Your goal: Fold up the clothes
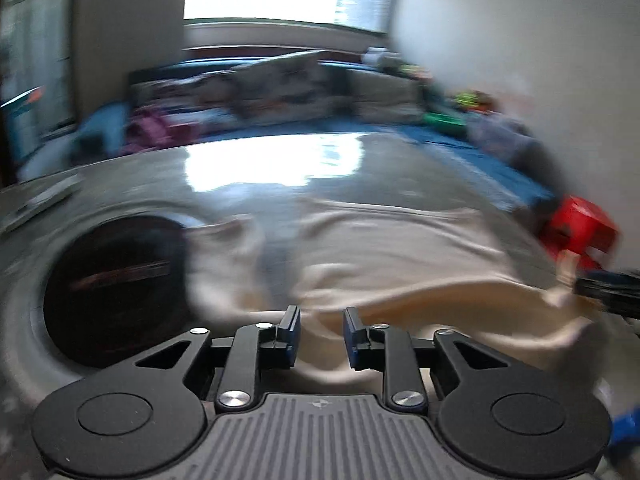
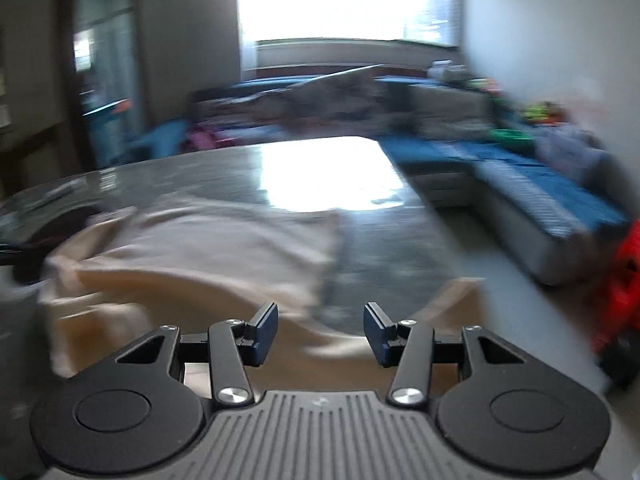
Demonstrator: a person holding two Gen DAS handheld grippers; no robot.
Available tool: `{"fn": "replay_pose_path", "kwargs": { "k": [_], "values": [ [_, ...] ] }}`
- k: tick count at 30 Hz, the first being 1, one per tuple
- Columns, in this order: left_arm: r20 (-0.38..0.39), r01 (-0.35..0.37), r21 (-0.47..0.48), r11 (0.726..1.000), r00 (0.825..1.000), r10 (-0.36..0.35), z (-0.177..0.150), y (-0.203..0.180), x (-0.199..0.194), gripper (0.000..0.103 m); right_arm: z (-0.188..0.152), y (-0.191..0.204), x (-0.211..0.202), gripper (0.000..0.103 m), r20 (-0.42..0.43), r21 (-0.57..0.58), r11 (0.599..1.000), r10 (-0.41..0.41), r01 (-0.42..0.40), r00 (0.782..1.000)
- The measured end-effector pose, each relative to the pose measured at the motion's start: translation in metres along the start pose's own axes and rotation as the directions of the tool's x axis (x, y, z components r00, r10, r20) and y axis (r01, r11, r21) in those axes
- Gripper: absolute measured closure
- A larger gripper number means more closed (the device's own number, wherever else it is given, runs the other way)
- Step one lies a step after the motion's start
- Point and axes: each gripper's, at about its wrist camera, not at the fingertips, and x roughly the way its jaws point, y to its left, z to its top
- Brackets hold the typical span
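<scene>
Both jaw pairs stand spread, nothing between the pads. Left gripper (image 1: 321,336): the 2 blue-faced fingers (image 1: 291,334) are parted with a clear gap, and cream cloth shows through that gap beneath them; no fabric is pinched. Right gripper (image 2: 321,334): gap wider than on the left, fingers (image 2: 264,334) apart, cloth and bare tabletop visible between them.

Both frames are motion-blurred; fine detail is unreadable.

Cream garment (image 1: 400,248) lies spread on a glossy grey table (image 1: 240,184), wrinkled, with a raised fold running across its near part. In the left wrist view it fills the middle and right of the frame and reaches under the left gripper. Its left edge touches or overlaps a dark round disc (image 1: 116,292) on the tabletop; blur prevents telling which. At the right edge of that view a dark object (image 1: 608,290) meets a corner of the cloth; whether it grips the fabric cannot be told.

In the right wrist view the garment (image 2: 208,240) sits left and centre, with a cream flap (image 2: 456,300) just ahead of the right finger. Bare grey table (image 2: 380,248) lies between the main spread and that flap.

Surroundings: a bright window reflects as a white patch (image 2: 328,176) on the far tabletop. Blue-covered sofa (image 2: 520,172) beyond and to the right of the table. Red object (image 1: 576,236) beside the table's right edge, identity unclear.
</scene>
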Motion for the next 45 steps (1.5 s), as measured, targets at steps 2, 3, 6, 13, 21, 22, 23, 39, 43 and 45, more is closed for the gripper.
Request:
{"fn": "replay_pose_path", "kwargs": {
  "k": [2,3,6,13,21,22,23,39,43,45],
  "values": [
    [-0.015,0.027,0.043,0.999,1.0,-0.026,-0.004,-0.01,0.007,0.067,0.004,0.019,0.004,0.055,-0.016,-0.042,0.994,0.097,-0.098,0.995],
    [-0.023,0.04,0.064,0.997,0.999,-0.039,-0.006,-0.015,0.011,0.066,0.003,0.026,0.006,0.055,-0.027,-0.059,0.991,0.117,-0.119,0.993],
    [-0.049,0.081,0.128,0.988,0.996,-0.075,-0.011,-0.029,0.022,0.066,0.002,0.044,0.011,0.055,-0.063,-0.109,0.977,0.175,-0.181,0.983],
    [-0.107,0.142,0.227,0.964,0.987,-0.12,-0.024,-0.049,0.042,0.095,-0.002,0.085,0.022,0.055,-0.151,-0.208,0.926,0.286,-0.314,0.946],
    [-0.045,0.184,0.26,0.948,0.983,-0.178,-0.029,-0.048,0.009,0.101,-0.015,0.104,0.024,0.061,-0.185,-0.266,0.911,0.273,-0.315,0.944],
    [-0.042,0.186,0.262,0.947,0.983,-0.181,-0.03,-0.047,0.005,0.101,-0.017,0.105,0.024,0.067,-0.193,-0.27,0.909,0.271,-0.317,0.943],
    [-0.04,0.188,0.265,0.946,0.982,-0.184,-0.03,-0.047,0.001,0.101,-0.019,0.106,0.023,0.07,-0.196,-0.275,0.909,0.265,-0.313,0.944],
    [-0.151,0.265,0.324,0.908,0.962,-0.227,-0.06,-0.043,-0.003,0.1,-0.037,0.105,-0.008,0.09,-0.299,-0.325,0.867,0.285,-0.378,0.911],
    [-0.158,0.286,0.328,0.9,0.956,-0.247,-0.055,-0.036,-0.006,0.097,-0.024,0.1,-0.012,0.079,-0.311,-0.305,0.855,0.326,-0.419,0.893],
    [-0.144,0.29,0.328,0.899,0.956,-0.256,-0.051,-0.033,-0.009,0.097,-0.016,0.095,-0.015,0.079,-0.288,-0.294,0.859,0.339,-0.419,0.896]
  ]
}}
